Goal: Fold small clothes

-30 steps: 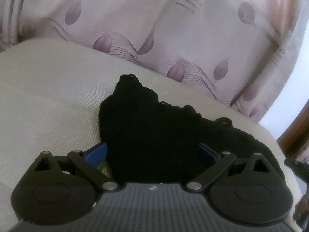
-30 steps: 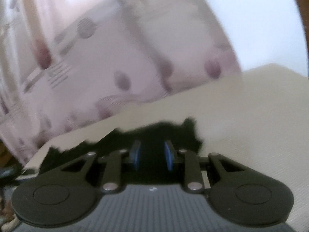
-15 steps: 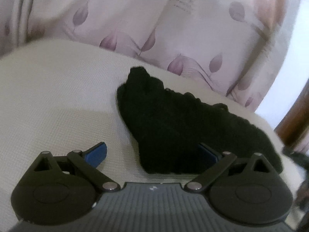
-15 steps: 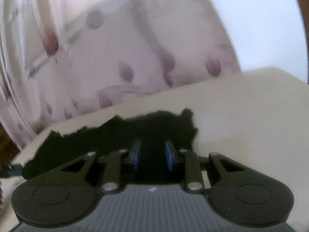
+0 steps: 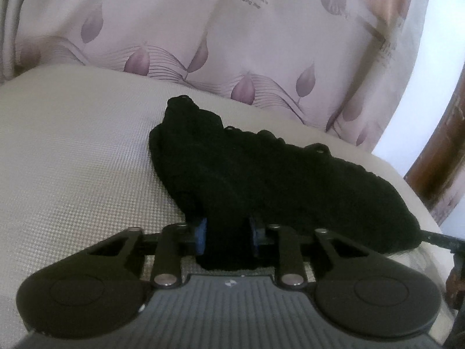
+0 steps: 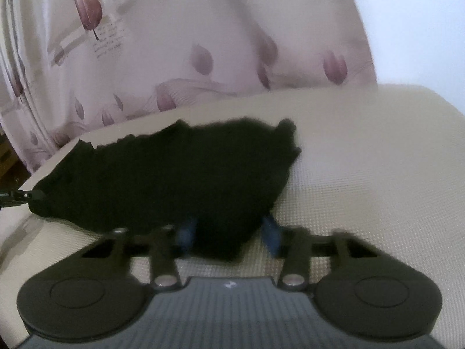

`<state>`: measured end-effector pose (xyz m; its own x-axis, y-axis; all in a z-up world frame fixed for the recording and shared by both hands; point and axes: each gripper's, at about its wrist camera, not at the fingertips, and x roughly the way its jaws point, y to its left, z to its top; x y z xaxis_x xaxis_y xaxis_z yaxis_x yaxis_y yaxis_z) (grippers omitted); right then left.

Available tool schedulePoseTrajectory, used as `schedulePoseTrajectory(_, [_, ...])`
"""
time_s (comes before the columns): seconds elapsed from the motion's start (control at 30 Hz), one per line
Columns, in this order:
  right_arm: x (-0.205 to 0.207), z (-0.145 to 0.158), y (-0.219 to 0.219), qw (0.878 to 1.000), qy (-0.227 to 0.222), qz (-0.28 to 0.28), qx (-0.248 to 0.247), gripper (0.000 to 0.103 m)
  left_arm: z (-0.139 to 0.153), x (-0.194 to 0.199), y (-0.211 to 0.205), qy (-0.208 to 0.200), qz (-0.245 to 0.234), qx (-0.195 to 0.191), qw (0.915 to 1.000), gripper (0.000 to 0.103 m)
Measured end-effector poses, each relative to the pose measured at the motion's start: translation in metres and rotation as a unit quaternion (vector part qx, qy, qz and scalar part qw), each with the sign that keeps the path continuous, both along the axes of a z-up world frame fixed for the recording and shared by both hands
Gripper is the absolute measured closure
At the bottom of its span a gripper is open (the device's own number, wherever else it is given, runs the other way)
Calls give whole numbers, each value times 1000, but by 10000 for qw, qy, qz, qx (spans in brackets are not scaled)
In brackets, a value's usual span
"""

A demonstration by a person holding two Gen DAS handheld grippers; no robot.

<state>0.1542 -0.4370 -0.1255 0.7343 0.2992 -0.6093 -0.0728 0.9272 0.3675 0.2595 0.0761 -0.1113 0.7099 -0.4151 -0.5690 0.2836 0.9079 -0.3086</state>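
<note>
A small black knitted garment lies crumpled on a cream textured table. My left gripper is shut on the garment's near edge, blue pads pressed against a bunched fold. In the right wrist view the same garment spreads left of centre. My right gripper has its blue pads apart, with a corner of the garment lying loosely between them; it is open. The garment's detail is lost in its blackness.
A pale pink curtain with purple leaf prints hangs right behind the table's far edge. A brown wooden frame stands at the right. The other gripper's tip shows at the garment's right end. The table extends right.
My left gripper closed from wide open onto the garment's near edge. My right gripper opened from nearly shut, its pads now wider apart around the garment's corner.
</note>
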Motion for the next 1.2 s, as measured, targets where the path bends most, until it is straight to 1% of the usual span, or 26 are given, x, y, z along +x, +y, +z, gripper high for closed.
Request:
schedulePoseTrajectory(0.03, [1, 0, 1, 10000, 34, 67, 11, 78, 0, -1, 0, 7, -10, 22, 10000, 80])
schedulePoseTrajectory(0.07, [0, 1, 2, 9999, 60, 106, -31, 80, 1, -3, -1, 14, -31, 59, 10000, 83])
schedulePoseTrajectory(0.13, [-8, 5, 3, 9997, 94, 216, -34, 87, 2, -8, -4, 17, -86, 181, 9998, 85])
schedulePoseTrajectory(0.2, [-19, 7, 2, 9994, 124, 264, -193, 89, 2, -14, -5, 29, -140, 291, 9995, 85])
schedulePoseTrajectory(0.23, [-22, 8, 1, 9992, 164, 282, -221, 93, 1, -17, -4, 38, -147, 291, 9995, 85])
schedulePoseTrajectory(0.3, [-27, 4, -7, 9988, 317, 144, -357, 94, -2, -19, 1, 114, -127, 185, 9997, 84])
schedulePoseTrajectory(0.33, [-29, 1, -13, 9987, 378, 83, -326, 95, -3, -19, 4, 139, -130, 92, 9998, 84])
schedulePoseTrajectory(0.37, [-31, 1, -19, 9991, 369, 53, -196, 94, -3, -19, 6, 112, -151, 41, 9998, 84])
schedulePoseTrajectory(0.43, [-37, 8, -27, 9998, 114, -175, -21, 93, -1, -20, 7, 28, -189, 11, 9998, 82])
schedulePoseTrajectory(0.5, [-41, 23, -26, 9990, -233, -381, -84, 93, 3, -21, 9, -13, -144, -96, 9998, 67])
schedulePoseTrajectory(0.57, [-42, 40, -16, 9970, -649, -388, -182, 93, 10, -23, 12, -97, -143, -275, 9995, 39])
schedulePoseTrajectory(0.6, [-39, 47, -10, 9961, -802, -343, -164, 92, 15, -25, 12, -179, -88, -301, 9993, 30])
schedulePoseTrajectory(0.63, [-35, 53, -2, 9955, -900, -250, -143, 91, 20, -26, 14, -261, 0, -300, 9992, 15])
schedulePoseTrajectory(0.67, [-28, 57, 7, 9952, -947, -153, -189, 91, 24, -27, 15, -369, 104, -333, 9987, 8])
schedulePoseTrajectory(0.73, [-7, 59, 30, 9943, -912, -10, -547, 91, 30, -25, 18, -520, 291, -390, 9975, 7])
schedulePoseTrajectory(0.77, [2, 58, 39, 9933, -886, -5, -743, 91, 32, -21, 19, -497, 323, -413, 9974, 5])
schedulePoseTrajectory(0.87, [30, 46, 64, 9921, -707, 1, -1035, 91, 31, -1, 21, -238, 306, -429, 9983, 4])
schedulePoseTrajectory(0.93, [39, 35, 79, 9903, -594, -27, -1253, 91, 25, 15, 22, -6, 320, -395, 9987, 3])
schedulePoseTrajectory(1.03, [47, 14, 94, 9908, -380, 47, -1300, 91, 10, 44, 28, 440, 316, -593, 9968, 1])
schedulePoseTrajectory(1.07, [48, 7, 98, 9911, -296, 43, -1299, 91, 6, 52, 29, 533, 305, -639, 9961, 1])
schedulePoseTrajectory(1.1, [50, 2, 102, 9904, -262, 21, -1356, 91, 1, 60, 31, 628, 277, -713, 9951, 1])
schedulePoseTrajectory(1.13, [48, 2, 106, 9888, -332, -6, -1456, 90, -4, 67, 34, 713, 254, -789, 9940, 1])
schedulePoseTrajectory(1.2, [47, 1, 109, 9871, -346, -39, -1564, 90, -8, 78, 38, 671, 146, -927, 9933, 0])
